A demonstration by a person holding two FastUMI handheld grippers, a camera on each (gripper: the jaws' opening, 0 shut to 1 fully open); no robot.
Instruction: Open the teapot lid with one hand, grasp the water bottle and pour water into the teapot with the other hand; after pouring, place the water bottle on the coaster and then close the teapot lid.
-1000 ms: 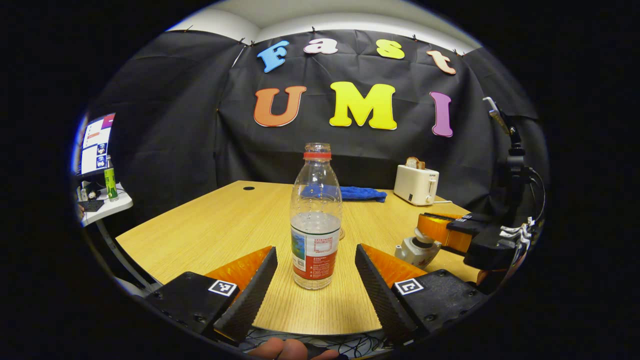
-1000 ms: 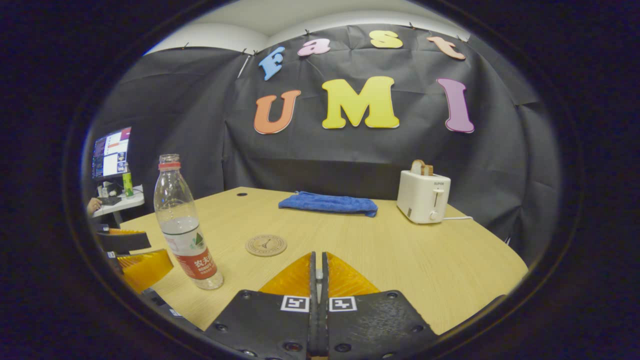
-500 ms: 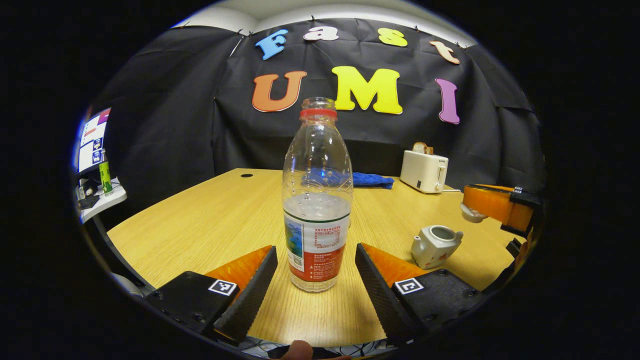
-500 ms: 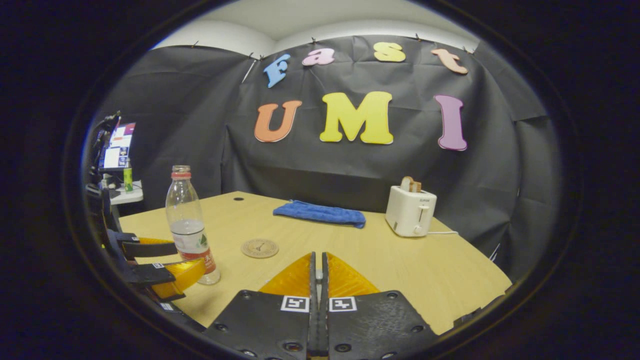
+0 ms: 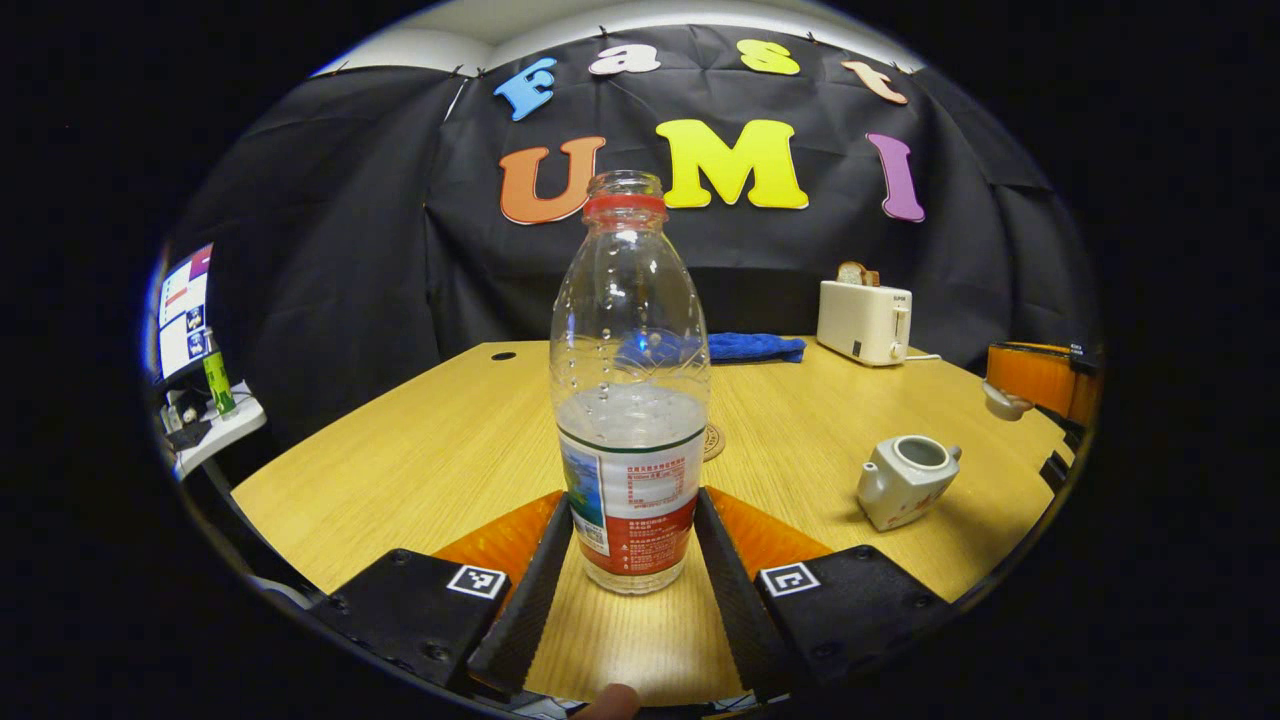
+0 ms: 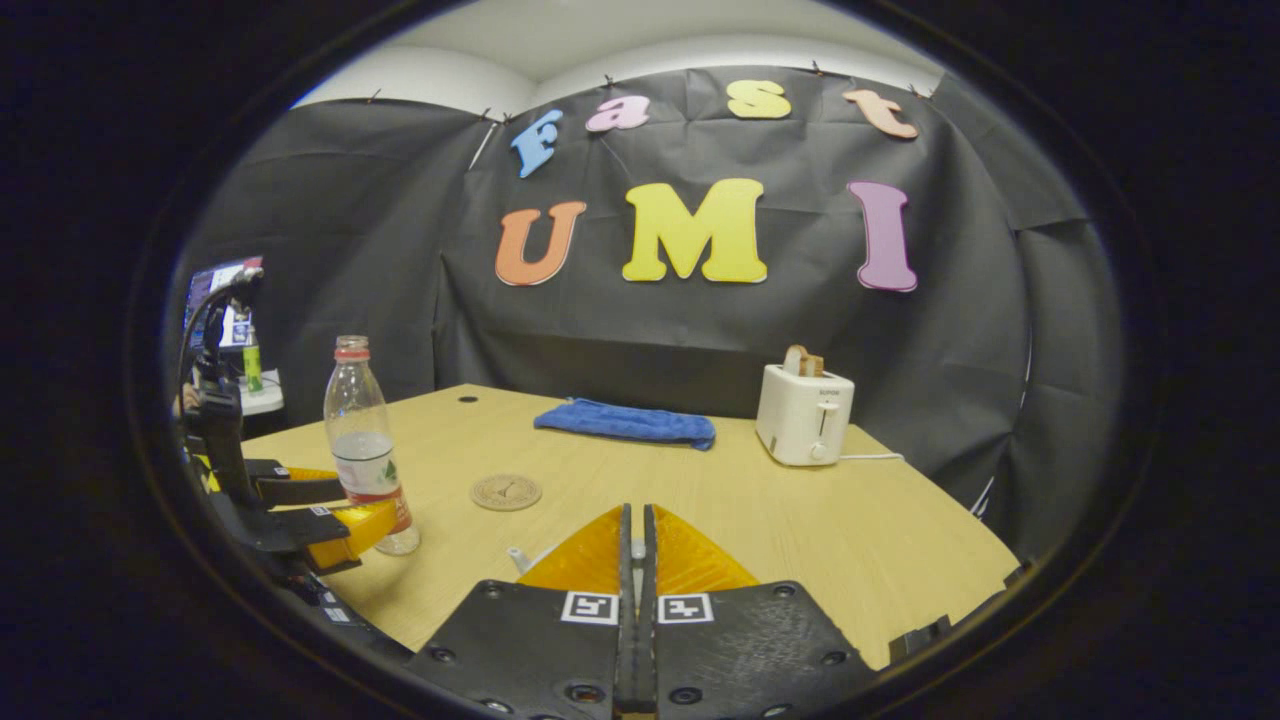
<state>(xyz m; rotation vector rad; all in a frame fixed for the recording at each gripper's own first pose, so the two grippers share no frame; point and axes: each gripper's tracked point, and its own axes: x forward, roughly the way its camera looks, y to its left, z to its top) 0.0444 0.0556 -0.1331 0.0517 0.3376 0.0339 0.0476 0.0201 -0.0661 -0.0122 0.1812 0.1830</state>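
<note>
A clear water bottle point(image 5: 630, 400) with a red label, no cap and about half full stands upright on the wooden table point(image 5: 420, 460). My left gripper point(image 5: 632, 505) has both fingers pressed against the label, low on the bottle. The white teapot point(image 5: 905, 480) sits open to the right, and a round coaster point(image 5: 712, 441) lies just behind the bottle. At the right edge my right gripper point(image 5: 1030, 385) holds the white lid point(image 5: 1003, 400) in the air. In the right gripper view my right gripper point(image 6: 632, 512) is shut, with the lid's knob point(image 6: 632, 548) between its fingers. There the bottle point(image 6: 362, 450) and left gripper point(image 6: 330, 510) are at the left, near the coaster point(image 6: 505, 491).
A white toaster point(image 5: 865, 320) with bread and a folded blue cloth point(image 5: 755, 347) lie at the table's far side. A side desk with a monitor point(image 5: 185, 310) and a green can point(image 5: 217, 380) stands off to the left. The table's near edge runs under my left gripper.
My left gripper moved forward and its fingers closed in on the bottle. My right gripper carried the lid up and away to the right of the teapot, leaving it open.
</note>
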